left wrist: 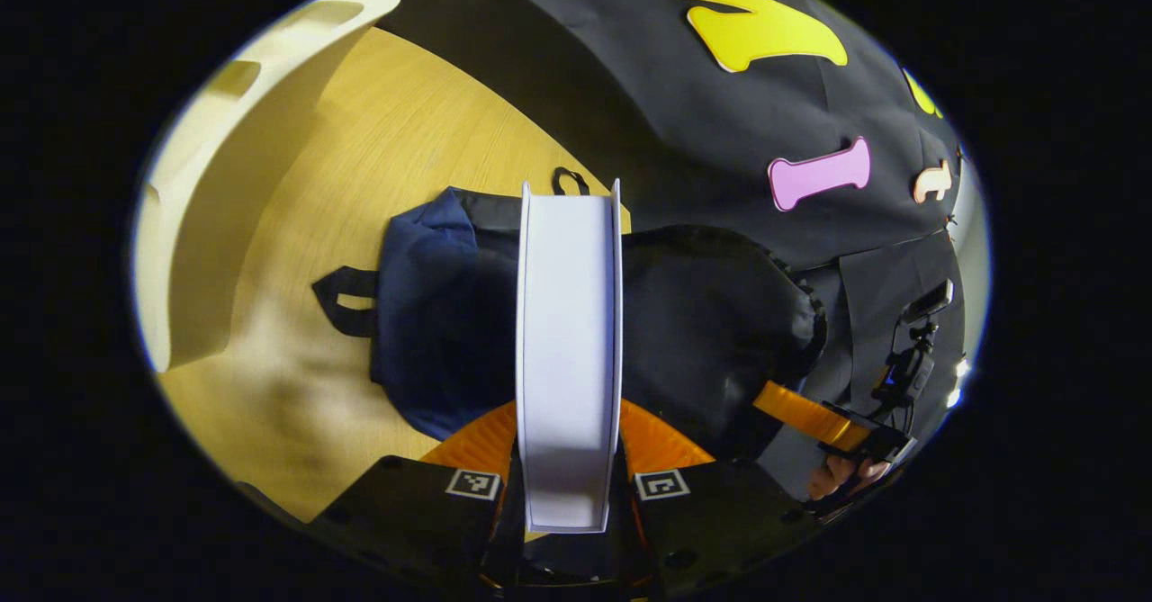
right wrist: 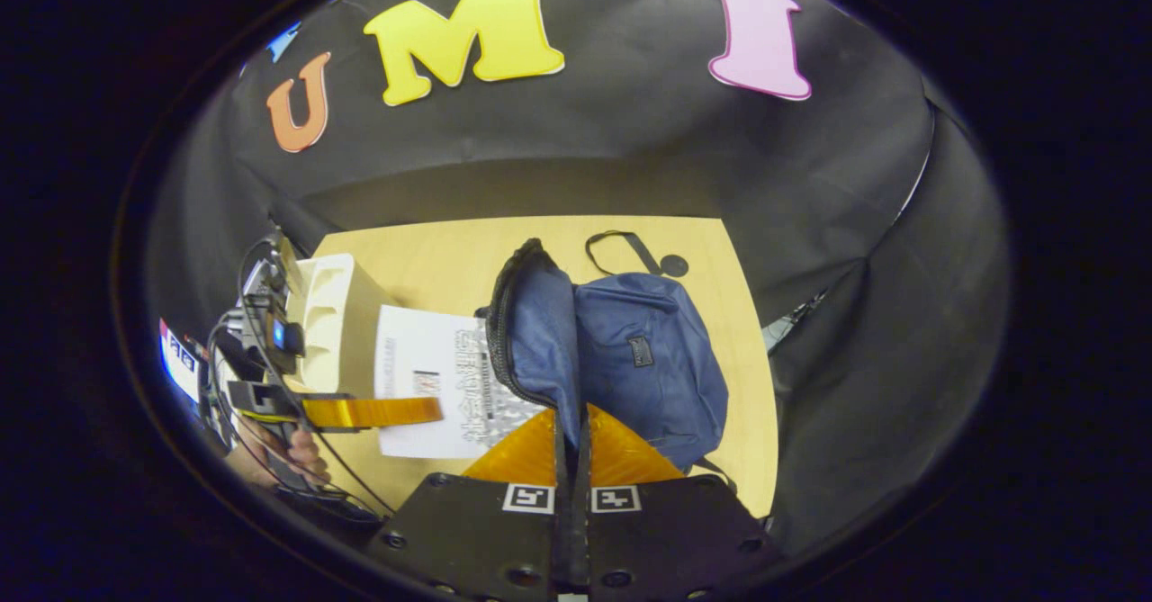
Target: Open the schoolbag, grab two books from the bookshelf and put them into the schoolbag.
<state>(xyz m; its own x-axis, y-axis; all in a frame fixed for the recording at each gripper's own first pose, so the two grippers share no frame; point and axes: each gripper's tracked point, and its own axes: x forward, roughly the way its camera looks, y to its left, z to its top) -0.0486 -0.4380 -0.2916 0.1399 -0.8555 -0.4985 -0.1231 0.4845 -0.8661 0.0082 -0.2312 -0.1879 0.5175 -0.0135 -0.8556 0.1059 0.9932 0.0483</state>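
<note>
Book held at the open schoolbag

Left gripper [left wrist: 569, 458] pinches a white book [left wrist: 569, 350] edge-on before the navy schoolbag [right wrist: 643, 359]; right gripper [right wrist: 571, 444], jaws pressed together, nips the bag's flap; cream bookshelf [right wrist: 328, 332] stands left of the bag.

Bag mouth held open, book at its lip

Bag [right wrist: 643, 350] fills the table's [right wrist: 450, 256] right side; shelf [right wrist: 328, 314] blocks the left edge; bare wood lies behind both.

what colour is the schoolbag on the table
Dark navy blue, with a black zip edge and straps. The schoolbag shows best in the right gripper view.
</note>
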